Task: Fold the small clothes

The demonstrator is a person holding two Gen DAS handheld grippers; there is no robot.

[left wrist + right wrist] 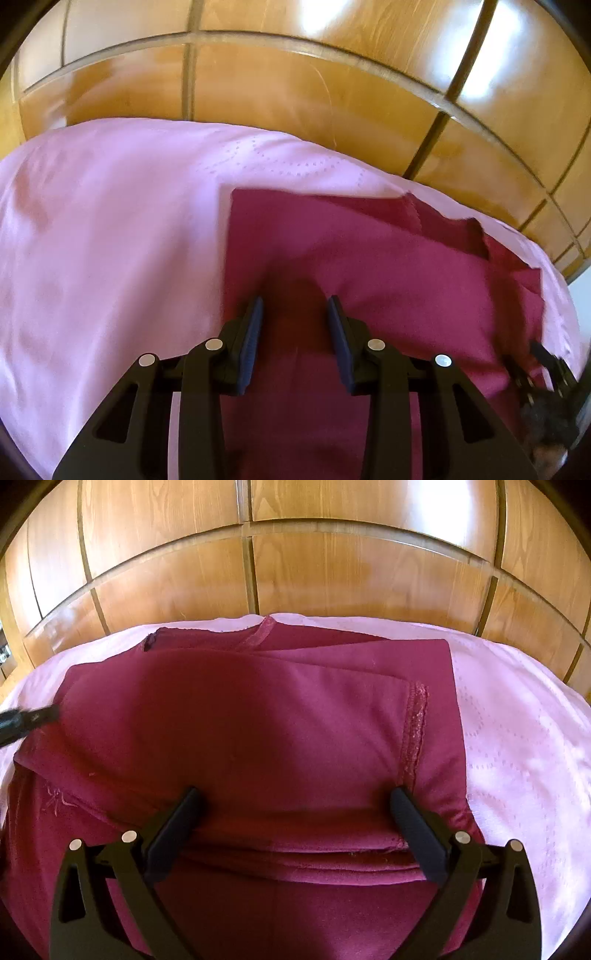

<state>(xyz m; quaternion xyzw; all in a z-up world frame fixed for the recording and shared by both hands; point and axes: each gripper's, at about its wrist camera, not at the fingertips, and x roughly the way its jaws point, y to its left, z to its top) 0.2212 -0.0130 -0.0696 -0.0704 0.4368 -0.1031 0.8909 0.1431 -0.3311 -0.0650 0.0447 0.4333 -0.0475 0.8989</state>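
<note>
A maroon garment (pixel 258 720) lies folded in layers on a pink sheet (pixel 517 738); its stitched hem (pixel 415 731) faces up at the right. My right gripper (pixel 295 799) hovers over the near folded edge, its jaws wide apart and gripping nothing. In the left wrist view the garment (pixel 388 266) fills the centre and right. Above its left part, my left gripper (pixel 295 306) stands partly open, with only cloth below showing in the gap. The left gripper (pixel 33 718) also shows in the right wrist view, at the garment's left edge. The right gripper (pixel 546 365) appears at the lower right of the left view.
Glossy wooden wardrobe doors (pixel 295 554) rise directly behind the bed. The pink sheet (pixel 110 240) spreads bare to the left of the garment, and on the right it runs to the bed's edge (pixel 554 686).
</note>
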